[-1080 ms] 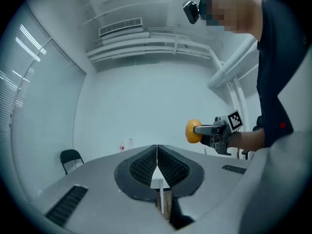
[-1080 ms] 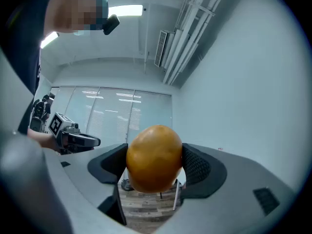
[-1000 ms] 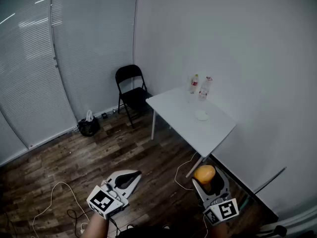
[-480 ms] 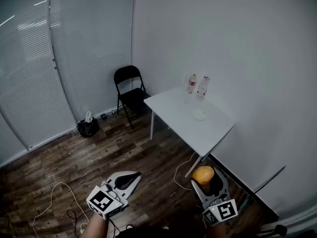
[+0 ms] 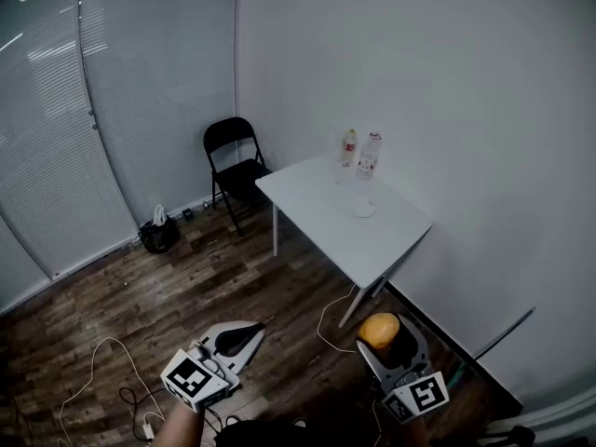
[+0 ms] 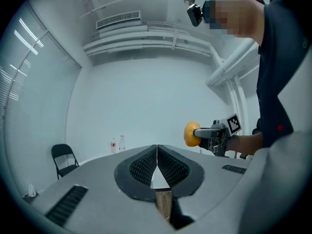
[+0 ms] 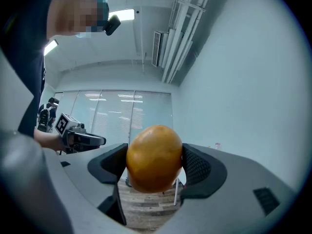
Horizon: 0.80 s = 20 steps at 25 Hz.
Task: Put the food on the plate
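Orange food [image 7: 154,157] — inside right gripper [image 5: 381,333] (snug)

The plate [image 5: 363,209] lies on the table [image 5: 317,203], which stands against the right wall. Two bottles [image 5: 349,145] stand behind the plate. The chair [image 5: 233,161] stands left of the table; farther left, possibly a bag [image 5: 158,236] sits on the floor. The food [image 5: 380,328] sits between the jaws of the right gripper [image 5: 382,335], well apart from the plate.

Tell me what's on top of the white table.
Two bottles at the far end and a small plate nearer the middle. The plate looks bare, though too far to be sure. The food is in the right tongs.
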Available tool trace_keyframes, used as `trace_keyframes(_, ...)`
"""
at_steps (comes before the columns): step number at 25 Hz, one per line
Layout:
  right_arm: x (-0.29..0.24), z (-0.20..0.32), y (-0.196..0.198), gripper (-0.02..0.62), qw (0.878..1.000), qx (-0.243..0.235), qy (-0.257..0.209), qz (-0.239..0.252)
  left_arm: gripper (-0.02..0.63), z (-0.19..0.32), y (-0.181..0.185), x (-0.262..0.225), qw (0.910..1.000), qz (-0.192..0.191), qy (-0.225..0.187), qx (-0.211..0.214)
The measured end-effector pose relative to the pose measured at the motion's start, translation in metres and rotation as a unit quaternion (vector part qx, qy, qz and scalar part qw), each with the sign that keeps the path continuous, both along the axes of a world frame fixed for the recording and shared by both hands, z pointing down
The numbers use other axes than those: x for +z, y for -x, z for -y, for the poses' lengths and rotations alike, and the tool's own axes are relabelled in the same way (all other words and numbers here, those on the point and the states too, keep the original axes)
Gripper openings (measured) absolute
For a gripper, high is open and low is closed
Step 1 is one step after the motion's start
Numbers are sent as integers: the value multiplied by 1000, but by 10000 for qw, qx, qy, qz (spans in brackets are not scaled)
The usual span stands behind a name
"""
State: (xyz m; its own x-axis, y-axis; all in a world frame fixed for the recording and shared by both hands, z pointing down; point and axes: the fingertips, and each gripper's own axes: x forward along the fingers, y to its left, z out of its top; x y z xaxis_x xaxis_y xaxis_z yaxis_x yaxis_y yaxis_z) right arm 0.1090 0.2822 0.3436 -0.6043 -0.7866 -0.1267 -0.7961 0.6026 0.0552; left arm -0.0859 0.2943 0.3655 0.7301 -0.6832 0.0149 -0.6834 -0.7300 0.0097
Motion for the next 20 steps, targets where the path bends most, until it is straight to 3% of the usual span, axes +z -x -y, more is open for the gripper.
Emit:
trace_keyframes(9, 23, 20, -49, 348, 9996, -185, 124, 145, 23, 22, -46, 9, 9996, 266, 75, -99)
trace_keyframes(20, 38, 92, -85, 348, 9993, 302, 230, 70, 23, 121, -75, 21, 9994, 265, 80, 214)
